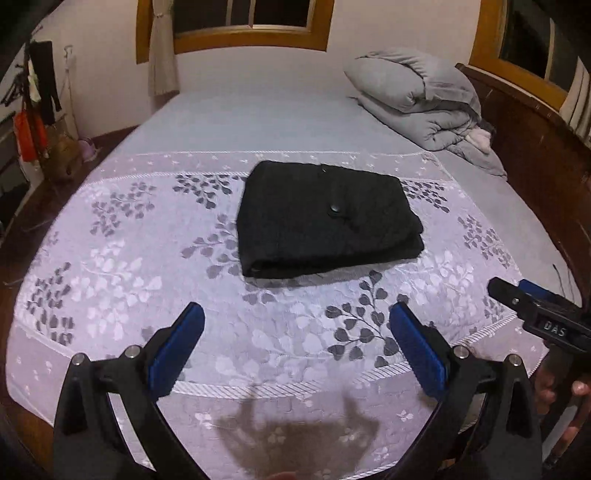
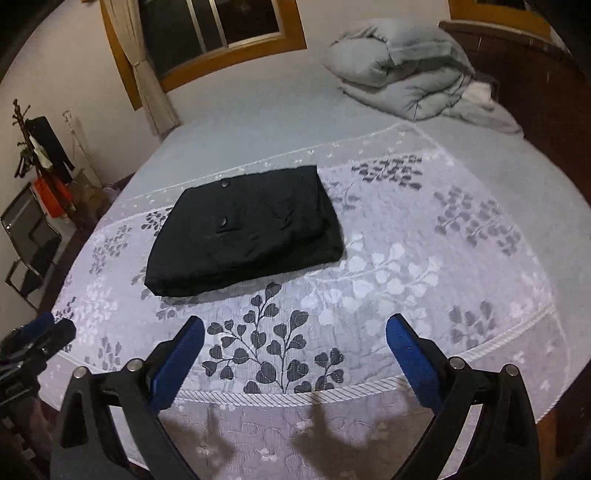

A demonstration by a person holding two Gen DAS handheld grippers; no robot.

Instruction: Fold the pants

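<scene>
The black pants [image 1: 327, 218] lie folded into a thick rectangle on the leaf-patterned bed cover [image 1: 122, 258], with two dark buttons on top. They also show in the right wrist view [image 2: 247, 229]. My left gripper [image 1: 295, 314] is open and empty, held above the cover short of the pants' near edge. My right gripper [image 2: 294, 326] is open and empty, held above the cover to the near right of the pants. The right gripper also shows at the right edge of the left wrist view [image 1: 535, 306].
A grey folded quilt [image 1: 417, 99] lies at the bed's far right by the dark wooden headboard [image 1: 535, 147]. A coat rack with hanging clothes [image 1: 37, 99] and a chair [image 2: 29, 236] stand left of the bed. Windows [image 1: 240, 18] are in the far wall.
</scene>
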